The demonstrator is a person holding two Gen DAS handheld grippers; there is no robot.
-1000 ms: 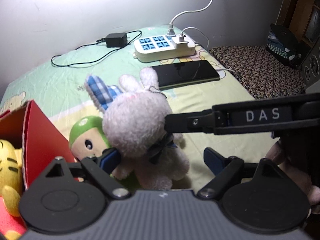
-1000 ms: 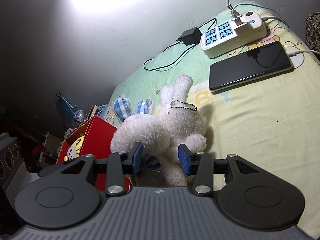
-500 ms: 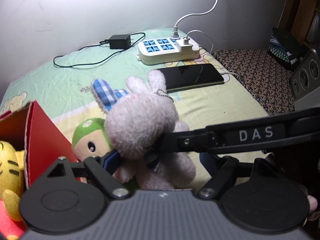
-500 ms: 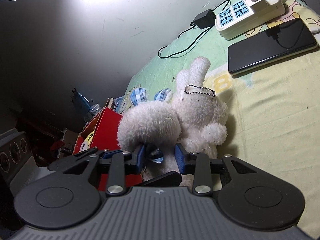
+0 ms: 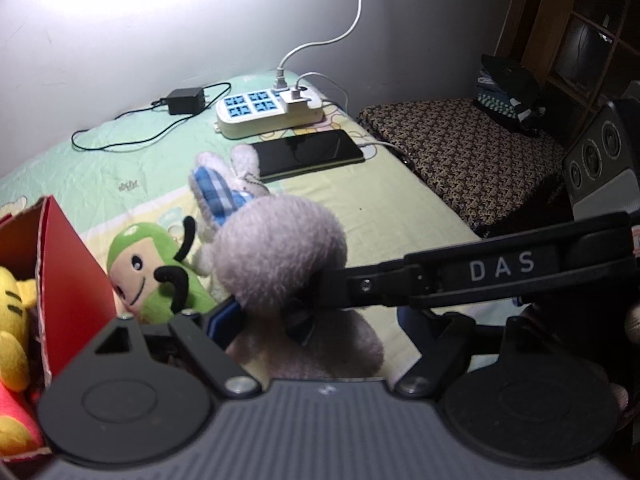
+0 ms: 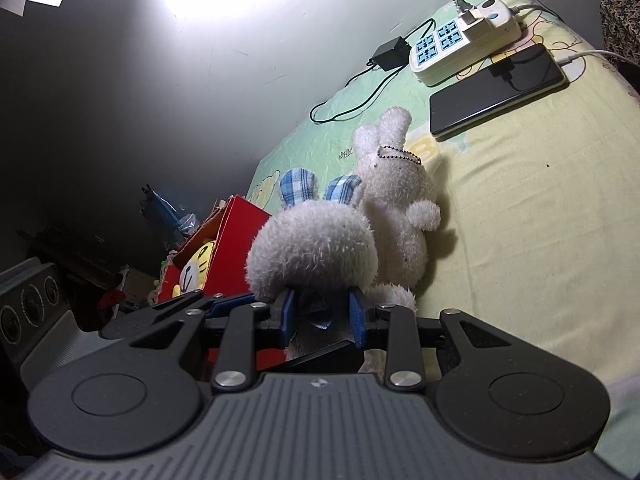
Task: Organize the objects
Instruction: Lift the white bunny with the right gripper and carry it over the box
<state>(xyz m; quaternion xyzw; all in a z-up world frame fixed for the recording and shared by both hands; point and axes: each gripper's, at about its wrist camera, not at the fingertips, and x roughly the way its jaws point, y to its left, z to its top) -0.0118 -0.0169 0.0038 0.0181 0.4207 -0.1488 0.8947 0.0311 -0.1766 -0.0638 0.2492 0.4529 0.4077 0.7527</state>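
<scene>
A white plush rabbit with blue checked ears (image 6: 316, 248) is lifted off the bed; my right gripper (image 6: 322, 316) is shut on its neck at the blue bow. It also shows in the left wrist view (image 5: 280, 248), with the right gripper's black arm marked DAS crossing in from the right. My left gripper (image 5: 316, 320) is open around the rabbit's body, without squeezing it. A second white plush rabbit (image 6: 396, 196) lies on the bed behind. A green plush doll (image 5: 152, 268) lies beside a red box (image 5: 64, 276) that holds a yellow plush tiger (image 5: 12, 312).
A black phone (image 5: 308, 154) on a cable, a white power strip (image 5: 268, 114) and a black adapter (image 5: 186, 102) lie on the green sheet near the wall. A brown patterned cushion (image 5: 460, 148) and a speaker (image 5: 600, 164) stand to the right.
My right gripper closed on the checked-ear rabbit's neck and raised it off the bed, uncovering the green doll. The second rabbit stayed lying on the sheet.
</scene>
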